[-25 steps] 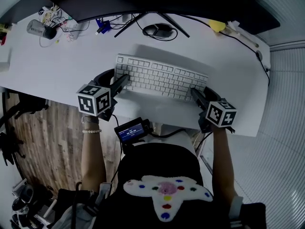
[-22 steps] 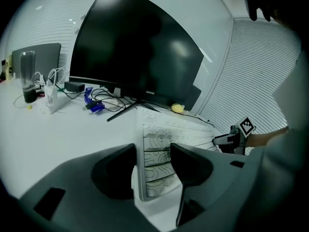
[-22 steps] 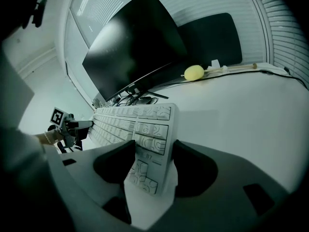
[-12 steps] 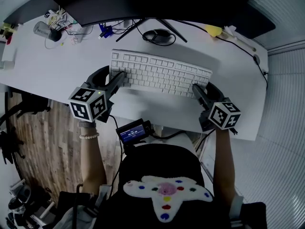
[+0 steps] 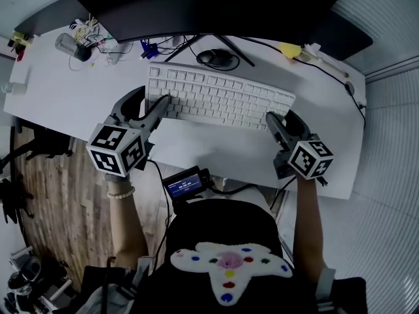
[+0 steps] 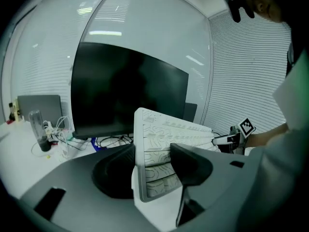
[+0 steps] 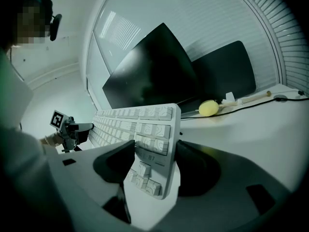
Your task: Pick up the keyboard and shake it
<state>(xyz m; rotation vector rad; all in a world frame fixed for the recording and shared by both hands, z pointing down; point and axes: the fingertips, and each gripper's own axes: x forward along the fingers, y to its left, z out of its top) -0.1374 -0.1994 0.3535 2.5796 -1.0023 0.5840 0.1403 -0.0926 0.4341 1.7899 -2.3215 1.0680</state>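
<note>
— What are you holding?

— My left gripper (image 5: 156, 104) is clamped on the left end of the white keyboard (image 5: 219, 102). My right gripper (image 5: 280, 120) is clamped on its right end.

— Where is the keyboard?

— Between the two grippers, over the white desk (image 5: 72, 93), just near of the dark monitor (image 5: 216, 8).

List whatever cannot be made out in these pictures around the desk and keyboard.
Key legends on the keyboard: too small in the head view, warped in both gripper views.
Text on the small screen at the person's waist: too small, head view.
Top of the monitor: cut off by the head view's upper edge.
Items in the clutter at the far left corner of the desk: too small to identify.
</note>
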